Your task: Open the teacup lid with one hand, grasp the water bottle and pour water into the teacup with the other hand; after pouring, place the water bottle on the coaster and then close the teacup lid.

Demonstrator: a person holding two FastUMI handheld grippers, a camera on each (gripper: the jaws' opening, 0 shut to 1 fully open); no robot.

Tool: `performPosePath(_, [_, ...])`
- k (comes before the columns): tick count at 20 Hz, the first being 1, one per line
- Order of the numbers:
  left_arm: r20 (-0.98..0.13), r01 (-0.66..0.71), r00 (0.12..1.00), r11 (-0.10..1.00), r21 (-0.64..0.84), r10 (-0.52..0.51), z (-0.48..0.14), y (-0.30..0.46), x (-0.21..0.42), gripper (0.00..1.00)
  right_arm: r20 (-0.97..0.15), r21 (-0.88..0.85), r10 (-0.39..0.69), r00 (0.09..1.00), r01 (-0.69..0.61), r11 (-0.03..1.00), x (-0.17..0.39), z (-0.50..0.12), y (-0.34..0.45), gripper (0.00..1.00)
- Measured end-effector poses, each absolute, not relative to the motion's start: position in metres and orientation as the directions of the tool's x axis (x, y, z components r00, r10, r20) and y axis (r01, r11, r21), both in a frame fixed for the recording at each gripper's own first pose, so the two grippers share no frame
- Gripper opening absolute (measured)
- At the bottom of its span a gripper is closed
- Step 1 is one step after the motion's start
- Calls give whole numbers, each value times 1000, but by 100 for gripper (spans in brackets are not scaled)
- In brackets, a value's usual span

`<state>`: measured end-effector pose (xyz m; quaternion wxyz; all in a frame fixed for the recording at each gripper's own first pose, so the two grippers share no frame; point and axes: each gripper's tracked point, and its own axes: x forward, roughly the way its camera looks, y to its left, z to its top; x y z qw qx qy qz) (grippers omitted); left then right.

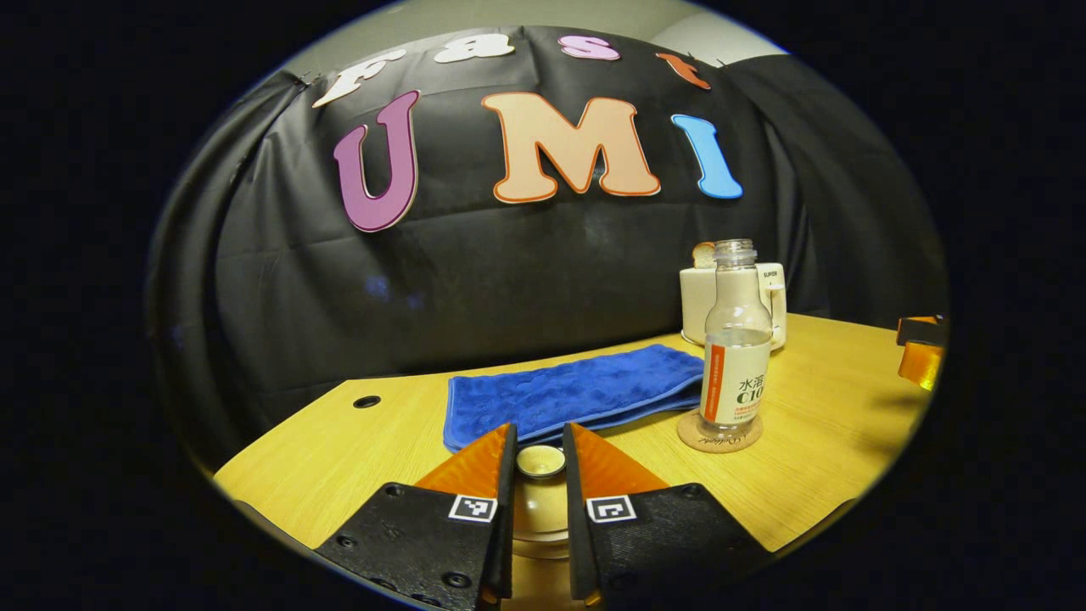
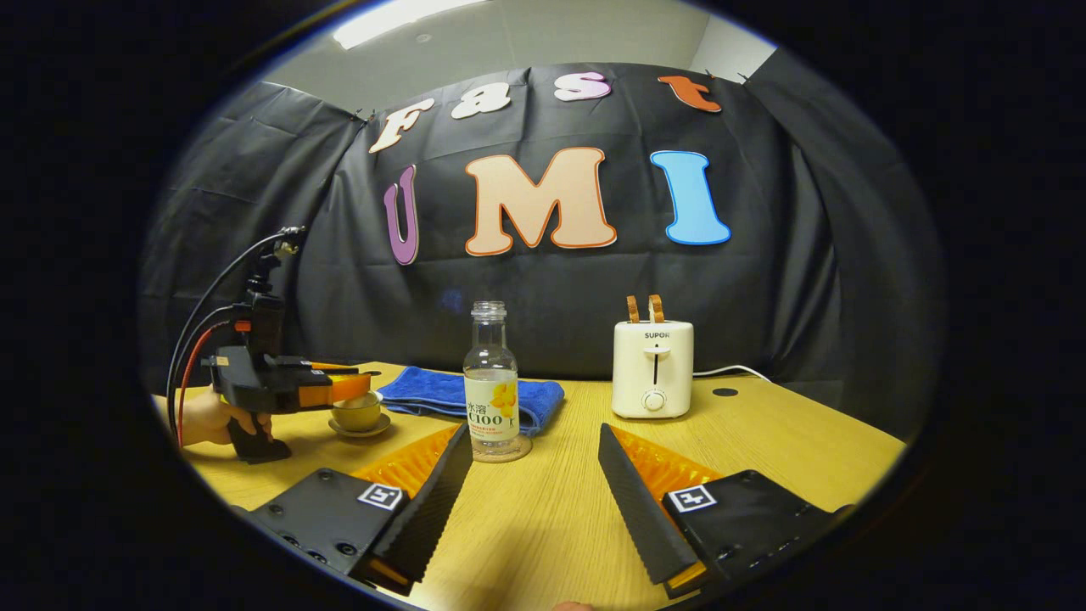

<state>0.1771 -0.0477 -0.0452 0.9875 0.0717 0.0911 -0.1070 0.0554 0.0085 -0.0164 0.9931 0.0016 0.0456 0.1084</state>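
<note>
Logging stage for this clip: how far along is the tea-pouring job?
Done, by the look of it: the bottle stands uncapped on its coaster, away from both grippers. In hand: the left hand-held gripper straddles the teacup's lid knob, lid apparently on the cup; whether it grips is unclear. The right hand-held gripper is open over the table. Whether water was poured can't be told. Left: releasing the lid.

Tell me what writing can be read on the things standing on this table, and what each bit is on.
"SUPOR": printed on the front of the white toaster.
On the water bottle: a paper label with print, which I do not read off.
On the coaster: a cursive mark along its rim, too blurred to read.
</note>
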Motion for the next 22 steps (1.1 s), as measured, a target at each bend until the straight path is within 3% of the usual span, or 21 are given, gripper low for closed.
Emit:
performPosePath(1, [-204, 224, 959, 966, 130, -195, -47, -48, 177, 24, -90, 13, 215, 972, -215, 977, 55, -16, 8, 92])
performPosePath(2, [-212, 224, 958, 965, 136, -193, -48, -48, 177, 24, -90, 13, 216, 972, -215, 976, 56, -16, 9, 100])
performPosePath(3, [-212, 224, 958, 965, 138, -192, -48, -48, 178, 24, -90, 14, 215, 972, -215, 976, 56, -16, 8, 92])
performPosePath(4, [-212, 222, 959, 965, 140, -190, -47, -48, 177, 24, -90, 14, 215, 972, -215, 976, 56, -17, 8, 96])
performPosePath(5, [-209, 214, 961, 966, 141, -183, -47, -46, 178, 26, -90, 14, 215, 972, -215, 977, 57, -17, 9, 92])
performPosePath(6, [-208, 213, 961, 967, 138, -182, -47, -46, 176, 27, -89, 13, 215, 972, -215, 977, 56, -16, 9, 93])
performPosePath(7, [-200, 213, 962, 968, 136, -184, -46, -46, 175, 36, -89, 14, 215, 972, -215, 977, 56, -16, 9, 95])
performPosePath(8, [-188, 206, 966, 969, 135, -179, -44, -45, 175, 39, -89, 13, 214, 973, -214, 977, 55, -16, 9, 96])
performPosePath(9, [-177, 199, 969, 971, 136, -174, -41, -44, 175, 57, -90, 14, 212, 973, -212, 977, 55, -16, 8, 96])
performPosePath(12, [-136, 181, 977, 975, 131, -164, -34, -40, 170, 80, -90, 13, 207, 974, -207, 978, 56, -16, 7, 96])
performPosePath(13, [-125, 176, 979, 976, 129, -160, -32, -39, 169, 80, -90, 13, 206, 974, -206, 978, 57, -17, 7, 100])
performPosePath(14, [-115, 176, 980, 977, 124, -162, -31, -38, 167, 87, -90, 14, 206, 974, -205, 979, 57, -16, 6, 96])
performPosePath(16, [-81, 159, 985, 982, 105, -151, -25, -33, 163, 100, -90, 13, 202, 975, -201, 979, 57, -17, 6, 100])
performPosePath(17, [-78, 154, 986, 984, 95, -146, -25, -29, 160, 98, -90, 13, 199, 976, -199, 980, 57, -16, 5, 96])
performPosePath(21, [-74, 145, 987, 988, 48, -141, -23, -23, 139, 97, -89, 12, 197, 976, -197, 980, 58, -16, 5, 96])
performPosePath(22, [-71, 144, 987, 989, 36, -141, -22, -21, 133, 97, -90, 12, 197, 976, -197, 980, 57, -16, 5, 91])
